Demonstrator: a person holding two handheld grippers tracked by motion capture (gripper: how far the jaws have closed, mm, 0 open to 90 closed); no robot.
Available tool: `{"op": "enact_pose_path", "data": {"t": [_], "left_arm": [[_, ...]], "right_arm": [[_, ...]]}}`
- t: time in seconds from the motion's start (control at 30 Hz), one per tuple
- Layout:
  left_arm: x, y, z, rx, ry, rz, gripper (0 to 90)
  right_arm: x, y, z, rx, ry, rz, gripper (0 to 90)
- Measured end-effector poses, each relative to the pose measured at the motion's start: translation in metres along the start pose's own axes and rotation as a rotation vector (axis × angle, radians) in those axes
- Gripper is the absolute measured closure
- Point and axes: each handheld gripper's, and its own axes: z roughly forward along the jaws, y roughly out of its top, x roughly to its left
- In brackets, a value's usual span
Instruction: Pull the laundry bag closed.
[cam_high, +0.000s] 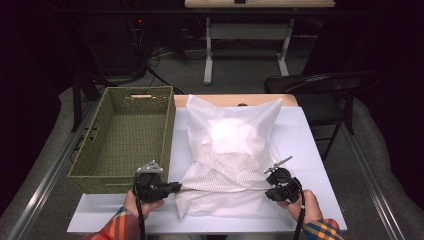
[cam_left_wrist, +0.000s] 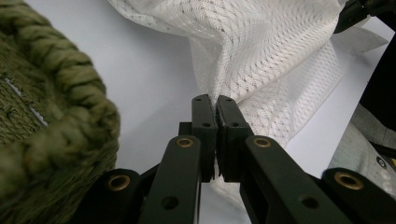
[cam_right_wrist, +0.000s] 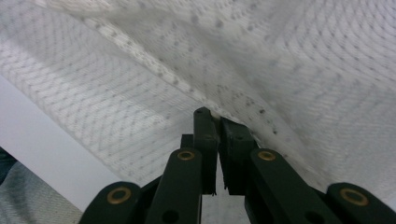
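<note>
A white mesh garment (cam_high: 227, 160) lies spread on the counter (cam_high: 305, 150), just right of a woven basket (cam_high: 100, 172) and between the two tools. Its near part is bunched into a creased band across the front; the far part lies flat, with square corners reaching almost to the counter's back edge. The cloth is thin and netted with small holes.

The left tool (cam_high: 176, 187) is pinched shut on the garment's near left edge, its jaws meeting on a fold of mesh (cam_left_wrist: 217, 100). The right tool (cam_high: 269, 191) is clamped on the near right edge (cam_right_wrist: 215, 119).

Bare white counter stays open along the front and down the right side. The basket is olive green, rope-like and rectangular, crowding the left tool.
</note>
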Motion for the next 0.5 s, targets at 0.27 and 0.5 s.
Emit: {"op": "enact_pose_path", "data": {"t": [0.27,0.5], "left_arm": [[0.0015,-0.0009,0.0012,0.005,-0.011,-0.009,87.2],[0.0022,-0.0004,0.0013,0.001,-0.006,-0.013,87.2]], "right_arm": [[-0.0043,-0.0046,-0.0016,0.003,-0.004,0.004,86.7],[-0.0075,-0.0091,-0.0031,0.006,-0.019,0.016,86.7]]}}
